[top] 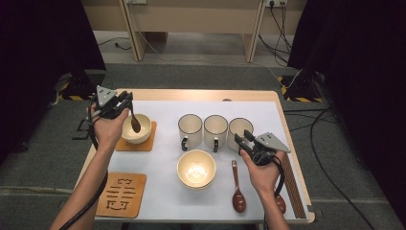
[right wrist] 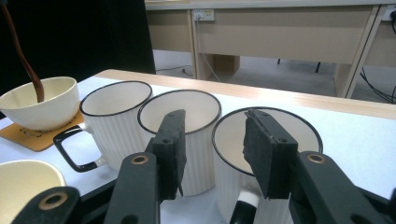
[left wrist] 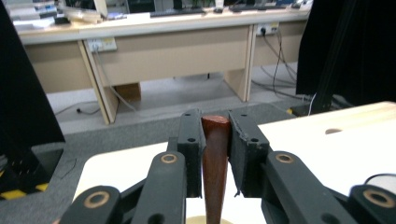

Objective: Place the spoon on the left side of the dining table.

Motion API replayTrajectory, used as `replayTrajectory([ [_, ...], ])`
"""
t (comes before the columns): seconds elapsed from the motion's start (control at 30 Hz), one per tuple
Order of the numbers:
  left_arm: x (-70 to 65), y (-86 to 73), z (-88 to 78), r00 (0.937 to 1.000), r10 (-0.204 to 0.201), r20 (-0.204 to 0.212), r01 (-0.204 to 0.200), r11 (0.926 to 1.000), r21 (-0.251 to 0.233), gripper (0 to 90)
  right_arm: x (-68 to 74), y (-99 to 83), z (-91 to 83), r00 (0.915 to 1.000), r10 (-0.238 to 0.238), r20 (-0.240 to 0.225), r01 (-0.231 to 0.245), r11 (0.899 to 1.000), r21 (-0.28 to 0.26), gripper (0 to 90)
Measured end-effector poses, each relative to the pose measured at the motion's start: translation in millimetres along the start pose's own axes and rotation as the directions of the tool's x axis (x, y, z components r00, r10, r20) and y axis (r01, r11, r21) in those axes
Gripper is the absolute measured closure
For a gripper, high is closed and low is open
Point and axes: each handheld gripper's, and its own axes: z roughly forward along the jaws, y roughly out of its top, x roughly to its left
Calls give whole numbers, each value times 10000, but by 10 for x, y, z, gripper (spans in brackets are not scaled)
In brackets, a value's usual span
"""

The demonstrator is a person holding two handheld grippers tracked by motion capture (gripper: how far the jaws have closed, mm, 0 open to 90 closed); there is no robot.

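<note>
My left gripper (top: 126, 101) is shut on the handle of a brown wooden spoon (top: 135, 124), whose head hangs down inside a cream bowl (top: 142, 133) on an orange coaster (top: 149, 142) at the left. In the left gripper view the handle (left wrist: 215, 158) stands upright, pinched between the jaws of that gripper (left wrist: 215, 136). My right gripper (top: 242, 139) is open in front of the rightmost of three white ribbed mugs (top: 238, 126). In the right gripper view its jaws (right wrist: 215, 149) straddle the near rim of the right mug (right wrist: 280, 128) without pressing on it.
A middle mug (top: 216, 127) and a left mug (top: 190, 127) stand in a row. A second cream bowl (top: 196, 168) sits at centre front. One more brown spoon (top: 238, 190) lies beside it. A patterned coaster (top: 122, 194) lies front left, chopsticks (top: 293, 184) along the right edge.
</note>
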Motion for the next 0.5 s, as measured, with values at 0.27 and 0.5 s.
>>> replayTrajectory([
  [0.27,25,-114,171,9997,-247,-14,247,9986,466,745,6,29,-18,10000,34,0,-34,10000,-55,587],
  [0.5,41,-125,319,9987,-504,104,499,9981,366,744,3,37,-25,10000,21,4,-21,10000,-97,587],
])
